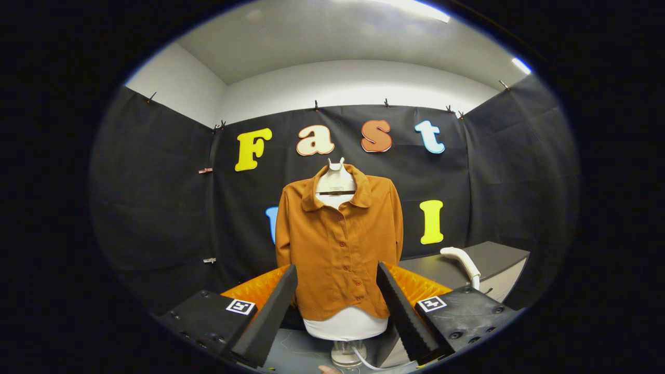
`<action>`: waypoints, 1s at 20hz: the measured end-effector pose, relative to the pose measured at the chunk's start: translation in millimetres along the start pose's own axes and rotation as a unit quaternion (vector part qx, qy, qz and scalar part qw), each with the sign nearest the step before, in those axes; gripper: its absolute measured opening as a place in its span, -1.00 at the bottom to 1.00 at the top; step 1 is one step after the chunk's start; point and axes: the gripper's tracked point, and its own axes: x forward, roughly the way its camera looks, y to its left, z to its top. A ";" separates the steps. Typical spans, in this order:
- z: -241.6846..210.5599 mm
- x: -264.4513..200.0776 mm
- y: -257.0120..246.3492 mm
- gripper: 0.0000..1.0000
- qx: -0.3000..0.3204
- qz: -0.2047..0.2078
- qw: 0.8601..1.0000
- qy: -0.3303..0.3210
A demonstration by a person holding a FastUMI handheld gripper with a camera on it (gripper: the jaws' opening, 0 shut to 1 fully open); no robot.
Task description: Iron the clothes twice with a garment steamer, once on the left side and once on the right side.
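Note:
A brown buttoned shirt (340,244) hangs on a white mannequin torso (345,324) straight ahead, well beyond my fingers. The white garment steamer (462,262) stands to the right of the shirt, its head curving left over the grey table, with a white hose (363,361) running from below the mannequin. My gripper (337,311) is open, its two black fingers (273,311) spread wide with nothing between them. It is apart from both the shirt and the steamer.
A grey table (493,259) stands at the right behind the steamer. The mannequin rests on a clear stand (347,356) on a grey surface. Part of a hand (327,369) shows at the very bottom, near the stand.

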 end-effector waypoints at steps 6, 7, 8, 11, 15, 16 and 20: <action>-3.0 5.7 5.7 0.95 0.000 -0.016 1.000 -0.005; -3.3 7.8 5.2 0.95 0.001 -0.023 1.000 -0.005; -3.7 9.9 5.4 0.95 0.003 -0.028 1.000 -0.006; -8.9 14.8 4.7 0.95 0.000 -0.046 0.999 -0.005; -13.9 22.3 -1.6 0.95 -0.004 -0.068 0.998 0.001; -14.3 24.3 -3.7 0.95 -0.006 -0.071 0.997 0.001; -17.6 40.7 -22.9 0.95 -0.005 -0.082 0.997 0.003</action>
